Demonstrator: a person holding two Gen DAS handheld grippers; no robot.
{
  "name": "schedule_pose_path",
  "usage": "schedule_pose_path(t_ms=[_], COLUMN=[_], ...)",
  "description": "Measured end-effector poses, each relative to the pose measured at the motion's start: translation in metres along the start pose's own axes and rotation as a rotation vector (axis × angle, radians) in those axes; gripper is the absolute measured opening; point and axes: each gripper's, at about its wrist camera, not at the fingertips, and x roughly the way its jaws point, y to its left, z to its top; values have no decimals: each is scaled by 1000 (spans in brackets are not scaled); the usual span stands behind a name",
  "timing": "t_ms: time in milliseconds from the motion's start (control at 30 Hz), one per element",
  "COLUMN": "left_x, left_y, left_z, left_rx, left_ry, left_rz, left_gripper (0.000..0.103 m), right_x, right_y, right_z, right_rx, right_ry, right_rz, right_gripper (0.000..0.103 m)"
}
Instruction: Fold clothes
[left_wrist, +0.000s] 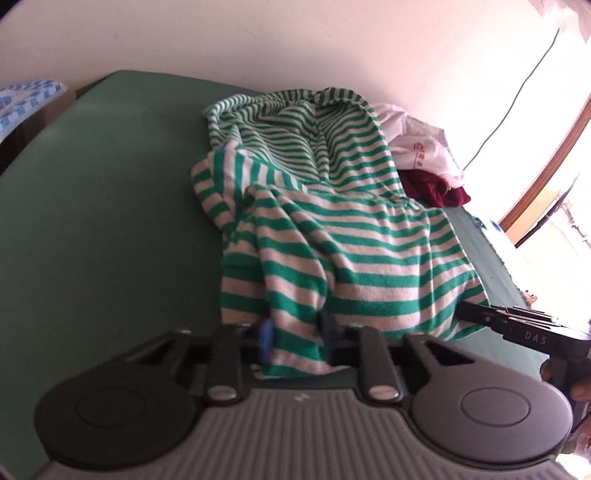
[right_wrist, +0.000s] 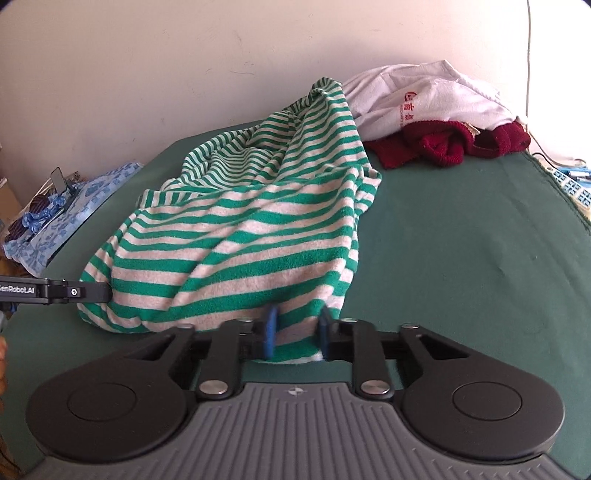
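Observation:
A green-and-white striped garment (left_wrist: 332, 229) lies crumpled on the green table (left_wrist: 110, 206), stretching from the near edge toward the wall. My left gripper (left_wrist: 295, 338) has the garment's near hem between its blue pads, jaws closed on the cloth. My right gripper (right_wrist: 295, 332) holds another part of the near hem (right_wrist: 295, 347) the same way. The garment also shows in the right wrist view (right_wrist: 251, 229). Each gripper shows at the side of the other's view: the right one (left_wrist: 517, 325), the left one (right_wrist: 55, 291).
A white garment (right_wrist: 424, 96) and a dark red knit garment (right_wrist: 450, 144) lie piled at the back right by the wall. A blue patterned cloth (right_wrist: 74, 199) with small items sits left of the table (right_wrist: 461, 258). A cable (left_wrist: 517, 92) hangs on the wall.

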Motion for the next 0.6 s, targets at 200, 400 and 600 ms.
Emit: schedule_pose_path(t_ms=[200,400,600], left_x=[-40,-37,-18], left_y=[16,16,-13], left_z=[15,-2,-13], left_rx=[69,30,123], left_ry=[-51,-4,-31], left_rz=[90,-39,-55], left_gripper=[0,1,81], right_x=[-29,-9,-23], right_y=[6,7,8], right_z=[9,-8,1], right_rx=[-87,-118,-92], right_ry=[-10,12,-27], right_rz=[7,-49,-46], right_gripper=[10,16,41])
